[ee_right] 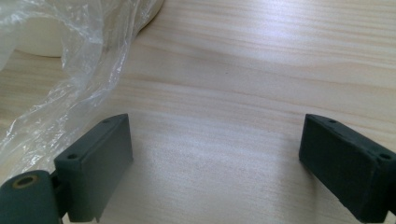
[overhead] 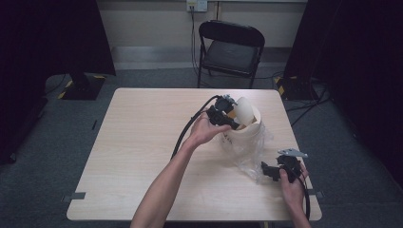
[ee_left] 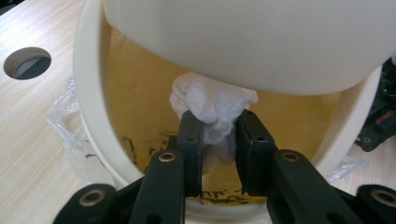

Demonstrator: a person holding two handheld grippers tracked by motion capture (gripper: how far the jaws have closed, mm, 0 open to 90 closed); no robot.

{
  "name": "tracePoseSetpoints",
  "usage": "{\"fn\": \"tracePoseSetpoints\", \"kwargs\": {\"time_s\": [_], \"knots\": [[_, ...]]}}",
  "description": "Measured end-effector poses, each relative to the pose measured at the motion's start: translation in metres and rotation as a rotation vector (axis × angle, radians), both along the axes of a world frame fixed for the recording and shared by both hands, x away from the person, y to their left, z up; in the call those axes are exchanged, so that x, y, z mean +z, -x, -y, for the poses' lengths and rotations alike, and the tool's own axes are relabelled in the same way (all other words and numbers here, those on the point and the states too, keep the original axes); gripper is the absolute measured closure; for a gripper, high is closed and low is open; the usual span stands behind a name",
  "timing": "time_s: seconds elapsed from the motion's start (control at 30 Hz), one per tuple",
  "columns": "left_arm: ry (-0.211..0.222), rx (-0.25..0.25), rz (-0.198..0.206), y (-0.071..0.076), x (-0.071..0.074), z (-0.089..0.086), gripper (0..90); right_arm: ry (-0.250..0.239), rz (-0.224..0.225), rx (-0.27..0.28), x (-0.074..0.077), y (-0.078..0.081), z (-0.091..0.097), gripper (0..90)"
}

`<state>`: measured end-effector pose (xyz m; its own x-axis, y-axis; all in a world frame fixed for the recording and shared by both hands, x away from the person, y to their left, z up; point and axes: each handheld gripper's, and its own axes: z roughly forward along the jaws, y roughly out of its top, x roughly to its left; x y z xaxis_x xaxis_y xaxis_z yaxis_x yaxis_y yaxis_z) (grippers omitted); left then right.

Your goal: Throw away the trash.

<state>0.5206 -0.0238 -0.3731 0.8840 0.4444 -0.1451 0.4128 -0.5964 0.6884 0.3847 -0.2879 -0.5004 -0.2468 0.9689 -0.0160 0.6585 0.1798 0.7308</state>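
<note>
Tissue point(ee_left: 212, 105), a crumpled white wad, sits pinched between the jaws of the left tool point(ee_left: 217, 140), right at the mouth of the cream bin point(ee_left: 91, 93). In the left gripper view the wad hangs just under the tilted swing lid point(ee_left: 252, 42) and over the bin's yellowish inside, so the opening lies straight ahead of the tool and slightly below it. The high view shows the left tool point(overhead: 227, 118) reaching from the person's side toward the bin point(overhead: 244, 133), which stands at the right-centre of the bench point(overhead: 142, 142), with clear plastic film point(overhead: 252, 159) bunched around its base. The coming move, as I judge it, turns on that line: the wad must pass beneath the lid's lower edge and into the cavity before the jaws let go.

The right tool point(overhead: 272, 172) rests near the bench's front right corner, well apart from the bin, jaws spread wide with nothing between them; in its own view bare wood lies between the pads point(ee_right: 100, 161), with film point(ee_right: 60, 74) to one side. The left hand is clearly the nearer.
</note>
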Motion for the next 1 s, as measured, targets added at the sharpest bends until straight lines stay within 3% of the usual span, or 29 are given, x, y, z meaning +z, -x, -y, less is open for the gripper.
{"fn": "tracePoseSetpoints", "kwargs": {"time_s": [0.27, 0.47, 0.67, 0.77, 0.83, 0.9, 1.0], "knots": [[0.001, 0.007, -0.014, 0.001, 0.001, 0.002, 65.7, 0.001, -0.001, 0.002, 0.0, 0.0, 0.0, 8.6], [-0.001, 0.015, -0.007, 0.004, 0.001, 0.004, 52.2, 0.001, 0.0, 0.002, 0.0, 0.0, 0.0, 8.6], [0.003, 0.014, -0.006, 0.003, 0.003, 0.0, 47.6, 0.0, 0.0, 0.001, 0.0, 0.0, 0.0, 8.6], [0.018, 0.042, -0.002, 0.004, 0.009, -0.002, 40.0, 0.002, 0.0, 0.0, 0.0, 0.0, 0.0, 8.6], [-0.001, 0.032, 0.024, 0.005, 0.012, -0.004, 41.4, 0.0, 0.0, 0.002, 0.0, 0.0, 0.0, 8.6], [0.023, 0.04, 0.008, 0.004, 0.012, -0.008, 43.5, 0.0, 0.0, 0.002, 0.0, 0.0, 0.0, 8.6], [0.026, 0.031, 0.011, 0.004, 0.013, -0.011, 46.8, 0.0, 0.0, 0.001, 0.0, 0.0, 0.0, 8.6]]}}
